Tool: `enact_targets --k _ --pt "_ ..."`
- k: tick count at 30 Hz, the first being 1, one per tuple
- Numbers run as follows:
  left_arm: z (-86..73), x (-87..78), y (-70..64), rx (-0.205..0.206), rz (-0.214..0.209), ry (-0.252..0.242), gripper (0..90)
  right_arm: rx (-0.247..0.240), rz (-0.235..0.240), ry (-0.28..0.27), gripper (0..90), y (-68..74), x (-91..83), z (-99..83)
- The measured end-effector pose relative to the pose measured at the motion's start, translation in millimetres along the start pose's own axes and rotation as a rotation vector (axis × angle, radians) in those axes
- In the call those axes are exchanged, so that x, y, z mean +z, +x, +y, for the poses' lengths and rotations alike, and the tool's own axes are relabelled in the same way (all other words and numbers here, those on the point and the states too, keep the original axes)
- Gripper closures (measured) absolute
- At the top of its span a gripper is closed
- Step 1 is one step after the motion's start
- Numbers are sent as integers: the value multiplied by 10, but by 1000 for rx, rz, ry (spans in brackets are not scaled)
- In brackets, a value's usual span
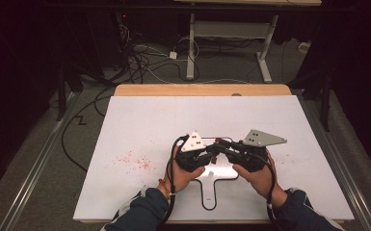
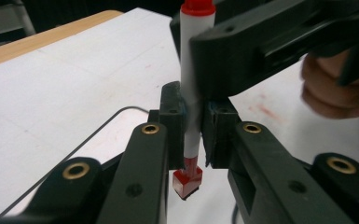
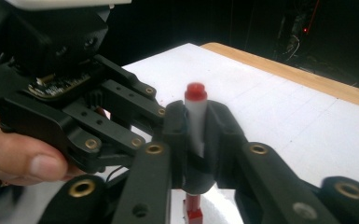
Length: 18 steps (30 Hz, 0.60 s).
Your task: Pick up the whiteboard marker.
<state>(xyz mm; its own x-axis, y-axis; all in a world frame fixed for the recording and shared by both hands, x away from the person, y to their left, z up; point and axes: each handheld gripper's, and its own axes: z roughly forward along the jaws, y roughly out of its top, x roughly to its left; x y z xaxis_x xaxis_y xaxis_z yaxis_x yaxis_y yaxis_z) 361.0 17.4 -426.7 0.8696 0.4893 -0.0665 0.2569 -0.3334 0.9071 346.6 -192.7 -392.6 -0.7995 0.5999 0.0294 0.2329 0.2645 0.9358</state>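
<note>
Marker stands upright in the middle of the left gripper view, a white barrel with red ends, and both tools grip it. The left gripper is closed on the lower barrel, and the right gripper is closed on the same barrel, its black body crossing the upper right of the left gripper view. In the high view the two meet at lower centre, over the white board with a black outline. I judge the risk to be a slip or a twist: two tight grips on one thin barrel, so if the hands pull unevenly, the marker may tilt or jump out and stain the board, as the red marks at left suggest.
</note>
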Motion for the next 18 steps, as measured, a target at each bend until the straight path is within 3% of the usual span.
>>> enact_targets --k 4,8,9,12,15,17,18 --pt "-47 -20 83 -1 21 9 785 -7 -15 -23 586 18 -73 23" --pt "-85 -77 193 -19 55 6 785 -29 -11 -29 532 11 -175 19" --pt "-91 -90 214 -21 61 5 785 -71 -26 -22 489 18 -247 -10" --pt "-110 -140 285 -22 88 2 785 -125 -65 4 442 24 -350 -113" --pt "-128 -188 357 -33 110 -4 785 -160 -82 16 427 16 -416 -205" --pt "-136 -219 408 -39 123 -5 785 -197 -133 23 392 -14 -530 -349" --pt "-136 -219 408 -39 123 -5 785 -197 -133 23 392 -14 -530 -349"
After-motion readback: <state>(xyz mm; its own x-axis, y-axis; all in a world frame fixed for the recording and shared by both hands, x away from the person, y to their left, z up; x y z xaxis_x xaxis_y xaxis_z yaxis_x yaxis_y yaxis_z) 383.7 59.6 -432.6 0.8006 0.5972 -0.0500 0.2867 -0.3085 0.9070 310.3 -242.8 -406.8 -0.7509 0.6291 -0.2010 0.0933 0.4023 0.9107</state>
